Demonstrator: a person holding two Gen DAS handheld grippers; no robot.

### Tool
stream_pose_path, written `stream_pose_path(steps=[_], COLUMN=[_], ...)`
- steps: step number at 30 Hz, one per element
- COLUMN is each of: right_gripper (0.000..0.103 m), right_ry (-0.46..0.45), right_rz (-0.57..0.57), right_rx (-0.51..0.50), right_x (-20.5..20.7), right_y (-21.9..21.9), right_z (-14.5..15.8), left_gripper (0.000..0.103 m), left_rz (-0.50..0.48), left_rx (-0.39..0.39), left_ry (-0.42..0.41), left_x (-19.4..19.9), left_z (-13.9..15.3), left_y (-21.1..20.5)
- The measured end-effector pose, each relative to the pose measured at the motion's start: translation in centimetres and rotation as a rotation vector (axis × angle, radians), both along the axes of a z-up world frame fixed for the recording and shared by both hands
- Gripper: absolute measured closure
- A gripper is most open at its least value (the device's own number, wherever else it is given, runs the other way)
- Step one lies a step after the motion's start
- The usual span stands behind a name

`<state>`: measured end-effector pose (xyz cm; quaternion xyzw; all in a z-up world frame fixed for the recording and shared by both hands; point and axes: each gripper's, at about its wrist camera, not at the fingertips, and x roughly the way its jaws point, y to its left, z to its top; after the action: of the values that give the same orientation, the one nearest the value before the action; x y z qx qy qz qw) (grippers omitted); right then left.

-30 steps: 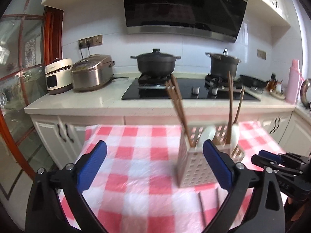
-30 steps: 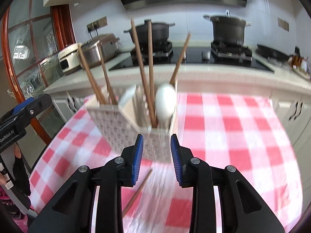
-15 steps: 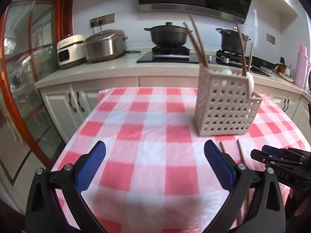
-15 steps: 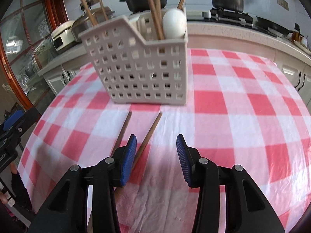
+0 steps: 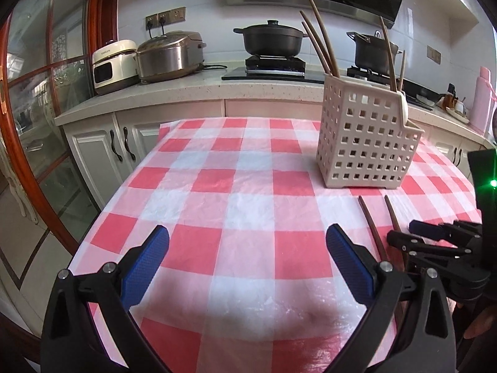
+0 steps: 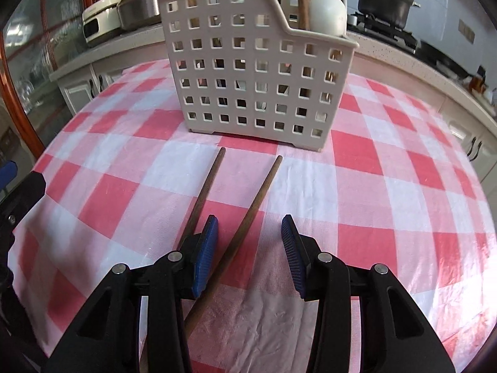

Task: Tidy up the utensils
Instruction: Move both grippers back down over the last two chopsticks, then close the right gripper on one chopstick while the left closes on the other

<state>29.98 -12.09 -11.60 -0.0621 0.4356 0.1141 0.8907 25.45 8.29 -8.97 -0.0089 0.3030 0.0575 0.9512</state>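
A beige perforated utensil caddy (image 6: 257,71) stands on the red-checked tablecloth (image 6: 388,186); it also shows in the left wrist view (image 5: 366,143). It holds several brown chopsticks (image 5: 323,43) and a white spoon (image 6: 327,12). Two loose brown chopsticks (image 6: 248,214) lie on the cloth in front of the caddy, one (image 6: 202,195) left of the other. My right gripper (image 6: 248,248) is open, low over the cloth, with the right-hand chopstick between its fingers. My left gripper (image 5: 245,264) is wide open and empty, left of the right gripper (image 5: 435,242).
Behind the table runs a white counter (image 5: 186,90) with a rice cooker (image 5: 170,54), a cream appliance (image 5: 113,60), and a hob with two black pots (image 5: 271,39). A pink bottle (image 5: 483,99) stands far right. The table edge (image 5: 105,205) drops off at left.
Both grippers drew back from the caddy and came down toward the cloth. The right gripper opened wider and now straddles one loose chopstick. The caddy stands on the table.
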Motion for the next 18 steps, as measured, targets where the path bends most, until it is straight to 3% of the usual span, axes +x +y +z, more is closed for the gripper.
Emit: stream_pose_path(steps=[1,3,5,12,18], right_gripper=[0.067,0.085,0.094,0.095,0.095], right_ry=[0.002,0.010,0.016,0.046,0.043], right_rz=[0.002,0.010,0.014,0.011,-0.002], right_rx=[-0.006,-0.010,-0.015,0.056,0.070], right_x=[0.1,0.1,0.0,-0.2,-0.6], right_y=[0.1,0.0,-0.3,-3.1,-5.6], right_z=[0.0,0.1,0.1,0.3,0.3], left_gripper=[0.005,0.005,0.005,0.008,0.026], left_rz=[-0.002,-0.010,-0.020,-0.111,-0.231], left_rx=[0.000,-0.006,-0.008,-0.037,-0.059], left_ry=[0.002,0.011,0.020,0.087,0.182], left_x=[0.0,0.1,0.2,1.4,4.4], left_z=[-0.1,-0.2,-0.3,-1.0,-2.1], left_y=[0.0,-0.2,-0.6,-3.2,-7.4])
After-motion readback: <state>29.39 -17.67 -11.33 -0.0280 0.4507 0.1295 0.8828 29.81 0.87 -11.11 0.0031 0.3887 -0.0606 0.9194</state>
